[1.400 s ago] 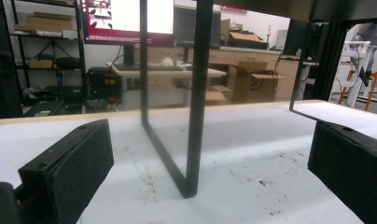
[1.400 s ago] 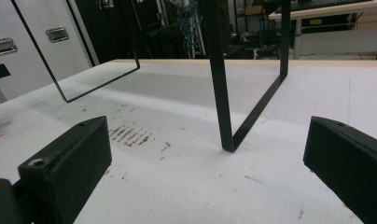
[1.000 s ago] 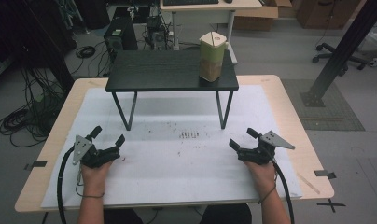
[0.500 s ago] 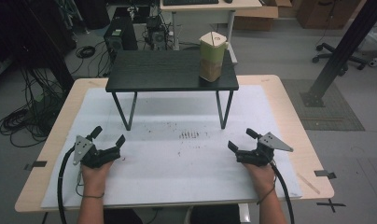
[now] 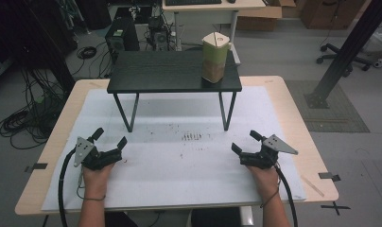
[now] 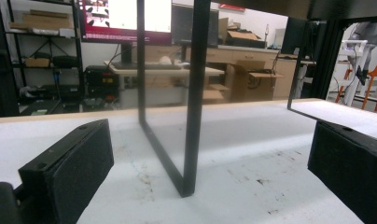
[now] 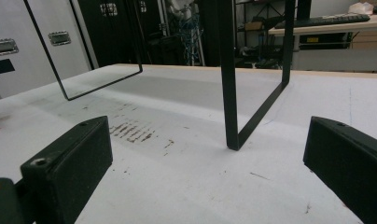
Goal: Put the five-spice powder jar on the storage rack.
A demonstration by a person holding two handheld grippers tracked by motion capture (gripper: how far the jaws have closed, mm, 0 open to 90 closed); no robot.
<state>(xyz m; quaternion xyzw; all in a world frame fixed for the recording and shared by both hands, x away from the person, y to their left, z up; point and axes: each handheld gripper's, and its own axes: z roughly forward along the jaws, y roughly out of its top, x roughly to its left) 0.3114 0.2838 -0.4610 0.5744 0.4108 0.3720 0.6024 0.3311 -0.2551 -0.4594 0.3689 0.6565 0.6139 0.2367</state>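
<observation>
A tan and green carton (image 5: 214, 57) stands upright on the right part of a low black stand (image 5: 170, 72) at the far side of the table. My left gripper (image 5: 110, 137) rests on the white mat at the near left, open, nothing between its jaws. In the left gripper view the open gripper (image 6: 210, 151) faces the stand's left leg (image 6: 192, 107) close ahead. My right gripper (image 5: 245, 141) lies at the near right, open and holding nothing. In the right gripper view that gripper (image 7: 207, 147) looks at the stand's right leg (image 7: 227, 88).
A white mat (image 5: 179, 165) with brown stains (image 5: 193, 136) near its middle covers the wooden table (image 5: 293, 109). Cables trail from both grippers toward the near edge. Beyond the table are a desk, computer gear and a black post (image 5: 350, 47).
</observation>
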